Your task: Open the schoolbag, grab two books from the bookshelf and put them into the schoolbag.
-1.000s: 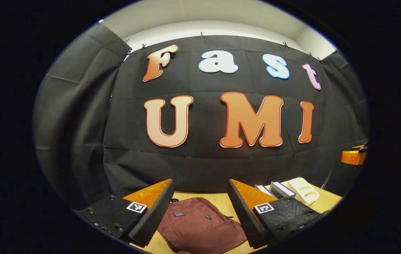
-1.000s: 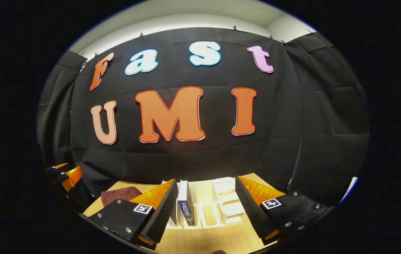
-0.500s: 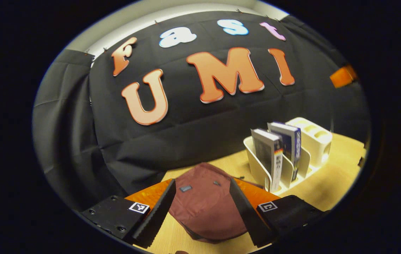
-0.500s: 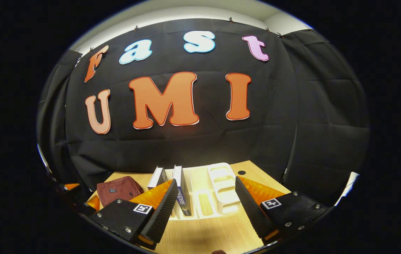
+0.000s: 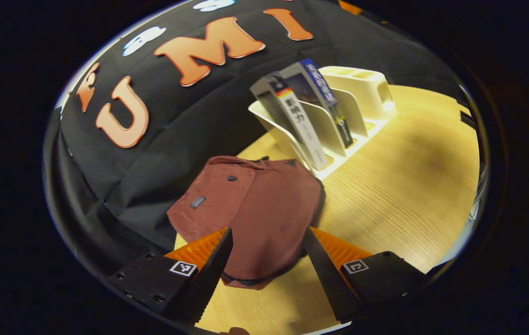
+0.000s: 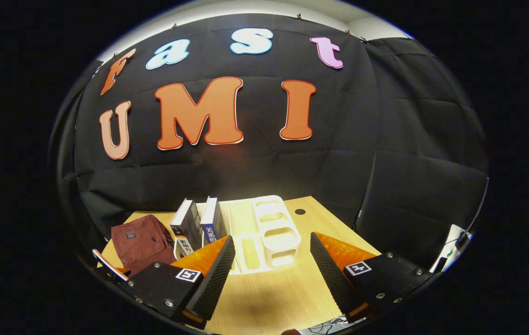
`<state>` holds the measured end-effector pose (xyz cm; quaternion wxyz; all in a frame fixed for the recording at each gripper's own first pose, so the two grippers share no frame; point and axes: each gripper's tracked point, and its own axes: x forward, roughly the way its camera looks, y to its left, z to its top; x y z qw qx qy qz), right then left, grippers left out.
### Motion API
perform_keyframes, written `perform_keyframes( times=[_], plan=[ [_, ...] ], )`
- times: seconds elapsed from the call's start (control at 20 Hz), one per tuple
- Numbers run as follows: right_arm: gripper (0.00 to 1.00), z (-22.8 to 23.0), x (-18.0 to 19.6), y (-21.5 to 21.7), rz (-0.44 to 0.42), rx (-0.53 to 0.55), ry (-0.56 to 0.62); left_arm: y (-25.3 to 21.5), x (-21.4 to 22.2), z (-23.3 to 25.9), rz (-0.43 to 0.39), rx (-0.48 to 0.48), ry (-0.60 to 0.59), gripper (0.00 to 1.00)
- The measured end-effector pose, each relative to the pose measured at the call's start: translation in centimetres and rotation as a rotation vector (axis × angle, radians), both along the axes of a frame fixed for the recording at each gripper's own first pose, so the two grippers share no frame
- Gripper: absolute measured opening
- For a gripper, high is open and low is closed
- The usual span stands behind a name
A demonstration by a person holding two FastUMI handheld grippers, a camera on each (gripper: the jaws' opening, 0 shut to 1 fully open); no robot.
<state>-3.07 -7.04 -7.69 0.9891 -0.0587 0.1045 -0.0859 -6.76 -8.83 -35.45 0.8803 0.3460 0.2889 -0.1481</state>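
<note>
The schoolbag (image 5: pixel 250 214) lies flat on the desk (image 5: pixel 399 177), a dark red soft pack, closed as far as can be seen; in the left gripper view it sits straight ahead of the left tool (image 5: pixel 264 274), its near edge showing between the two fingers, with the bag's long axis running away from the tool toward the booth wall; the fingers stand wide apart and hold nothing, and they look to be above the bag rather than on it, though contact cannot be ruled out at the near hem. Just beside the bag's far corner stands the white bookshelf (image 5: pixel 338 116), with two books (image 5: pixel 301 111) upright and leaning in its near slots; the rack's other compartments look empty.

In the right gripper view the right tool (image 6: pixel 271 274) is likewise spread wide and empty, aimed at the bare desk in front of the bookshelf (image 6: pixel 271 228); the books (image 6: pixel 199 223) stand ahead and a little to its left, the schoolbag (image 6: pixel 141 242) farther left still.

So the left tool is the nearer to the bag, and the opening step looks not yet begun; the move turns on finding the zip pull, which cannot be made out here; the right tool is better placed for the books.
</note>
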Motion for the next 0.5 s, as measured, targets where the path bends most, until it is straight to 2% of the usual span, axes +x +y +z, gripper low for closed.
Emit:
perform_keyframes(
  times=[0.15, 0.5],
  plan=[
    [0.97, -0.2, -0.7, -1.8, -0.038, -0.004, 0.01, -0.9, 0.1, -3.1, -0.067, 0.075, 0.053, 0.98],
    [0.96, -1.0, -1.9, -5.1, -0.11, 0.015, 0.035, 0.4, 2.9, -4.8, -0.036, 0.151, 0.107, 0.98]
  ],
)
